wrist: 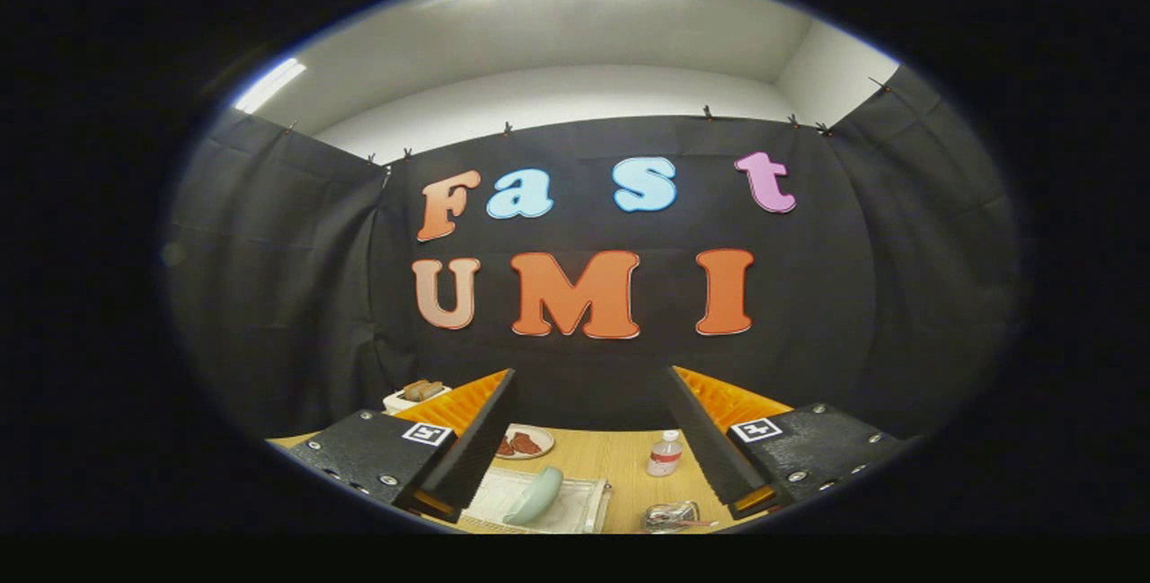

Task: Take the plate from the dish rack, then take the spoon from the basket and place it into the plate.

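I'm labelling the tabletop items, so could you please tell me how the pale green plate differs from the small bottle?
The pale green plate stands tilted on edge in the white dish rack; the small bottle stands upright on the bare wooden table. The plate is opaque green; the bottle is clear with a red cap and label. Both sit ahead of the open gripper, between its fingers.

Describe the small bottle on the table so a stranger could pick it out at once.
Start at the wooden table below the black cloth wall. Between the open fingers of the hand-held gripper, the small clear bottle stands upright, apart from the plate of reddish food beside it. Its white cap and pale label single it out.
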Demonstrator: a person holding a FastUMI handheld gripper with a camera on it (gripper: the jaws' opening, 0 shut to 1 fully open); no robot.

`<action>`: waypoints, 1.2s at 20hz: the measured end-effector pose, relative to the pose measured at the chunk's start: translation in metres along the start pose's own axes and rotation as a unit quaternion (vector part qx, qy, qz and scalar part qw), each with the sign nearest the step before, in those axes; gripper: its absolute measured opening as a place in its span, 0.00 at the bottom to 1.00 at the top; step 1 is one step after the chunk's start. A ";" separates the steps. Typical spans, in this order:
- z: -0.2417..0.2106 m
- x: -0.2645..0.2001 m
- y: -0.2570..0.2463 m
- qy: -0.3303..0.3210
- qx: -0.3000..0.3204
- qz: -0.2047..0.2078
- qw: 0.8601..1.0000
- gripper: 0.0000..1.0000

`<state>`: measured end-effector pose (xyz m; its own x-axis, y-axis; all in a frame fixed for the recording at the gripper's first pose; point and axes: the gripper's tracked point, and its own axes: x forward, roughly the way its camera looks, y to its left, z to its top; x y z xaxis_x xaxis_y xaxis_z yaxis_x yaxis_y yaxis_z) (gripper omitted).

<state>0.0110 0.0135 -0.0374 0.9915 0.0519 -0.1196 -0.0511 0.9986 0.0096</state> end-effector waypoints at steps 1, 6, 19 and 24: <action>-0.004 0.003 -0.001 0.008 0.004 -0.001 1.000 0.97; -0.047 0.016 0.013 0.096 0.034 0.022 0.995 0.97; -0.188 0.047 0.056 0.370 0.071 0.065 0.924 0.95; -0.249 0.050 0.052 0.468 0.045 0.055 0.881 0.86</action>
<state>0.0278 0.0691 -0.2900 0.4448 0.1710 -0.8792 -0.0902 0.9852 0.1460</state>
